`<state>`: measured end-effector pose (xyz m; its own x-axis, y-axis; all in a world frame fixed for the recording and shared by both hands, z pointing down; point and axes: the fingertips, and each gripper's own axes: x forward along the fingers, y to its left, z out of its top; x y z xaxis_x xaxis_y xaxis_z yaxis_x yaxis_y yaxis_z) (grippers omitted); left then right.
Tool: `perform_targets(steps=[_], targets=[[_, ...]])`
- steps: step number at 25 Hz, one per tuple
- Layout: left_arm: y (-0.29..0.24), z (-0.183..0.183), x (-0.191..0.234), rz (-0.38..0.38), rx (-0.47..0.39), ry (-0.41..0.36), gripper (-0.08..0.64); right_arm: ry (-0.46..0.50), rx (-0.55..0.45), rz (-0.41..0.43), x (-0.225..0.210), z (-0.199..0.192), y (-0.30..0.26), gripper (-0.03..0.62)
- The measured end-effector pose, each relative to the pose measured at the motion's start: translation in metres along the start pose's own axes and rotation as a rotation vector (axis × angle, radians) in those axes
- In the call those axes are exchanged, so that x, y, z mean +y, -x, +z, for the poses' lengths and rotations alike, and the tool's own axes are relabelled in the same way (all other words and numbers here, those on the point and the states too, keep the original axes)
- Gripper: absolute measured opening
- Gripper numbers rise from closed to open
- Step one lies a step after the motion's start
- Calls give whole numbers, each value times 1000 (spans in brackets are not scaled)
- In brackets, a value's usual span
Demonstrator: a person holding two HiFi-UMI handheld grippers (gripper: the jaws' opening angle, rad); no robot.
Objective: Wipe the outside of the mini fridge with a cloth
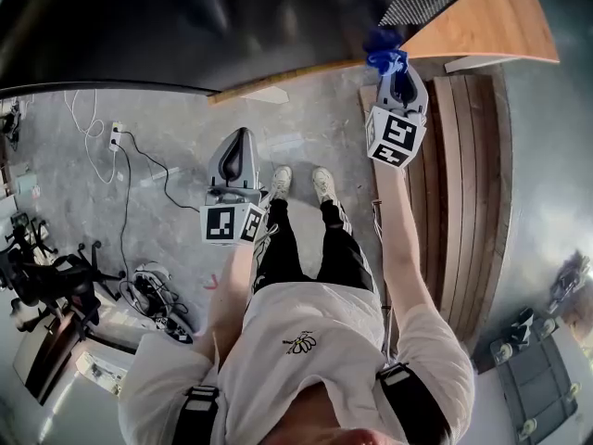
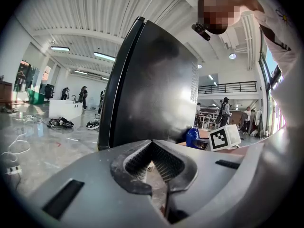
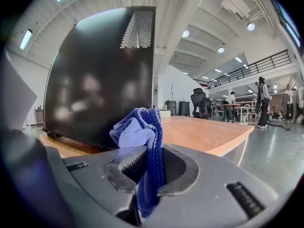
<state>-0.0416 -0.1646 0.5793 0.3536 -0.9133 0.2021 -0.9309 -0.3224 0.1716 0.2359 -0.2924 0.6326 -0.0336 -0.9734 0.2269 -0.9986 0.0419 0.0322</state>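
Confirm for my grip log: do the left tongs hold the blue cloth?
No: the left tongs are shut and empty; the right tongs pinch the blue cloth.

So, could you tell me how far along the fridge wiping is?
Done: the crumpled blue cloth is clamped in the right gripper. In hand: it is held beside the glossy black mini fridge on the wooden tabletop; contact is unclear. Remaining: seemingly the wiping itself; the left gripper is shut and empty.
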Motion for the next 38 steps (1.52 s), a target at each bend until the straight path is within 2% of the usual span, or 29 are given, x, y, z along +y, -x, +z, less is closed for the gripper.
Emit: perform_targets(steps=[6,10,13,16,22,25,28,31,38], targets=[[6,4,4,19,-8,-5,5,-26,16,-41,-17,-4,-2,62],[12,13,11,30,-24,-8,5,-86,25,-139,-54,-3,-1,61],[20,22,21,47,-45,7,5,-104,-8,-189,-73,16,12,61],[27,38,23,58,-73,9,5,-109,-58,-186,-71,47,40,61],[55,107,23,102,-184,11,5,-133,-86,-124,-8,106,119,61],[55,142,16,80,-261,-34,5,-102,-109,-50,37,137,141,62],[62,170,13,51,-329,-51,5,-111,-140,50,82,167,158,61],[76,186,13,33,-366,-54,5,-82,-150,109,115,187,175,61],[89,213,15,-6,-414,-89,5,-36,-218,160,155,223,193,61]])
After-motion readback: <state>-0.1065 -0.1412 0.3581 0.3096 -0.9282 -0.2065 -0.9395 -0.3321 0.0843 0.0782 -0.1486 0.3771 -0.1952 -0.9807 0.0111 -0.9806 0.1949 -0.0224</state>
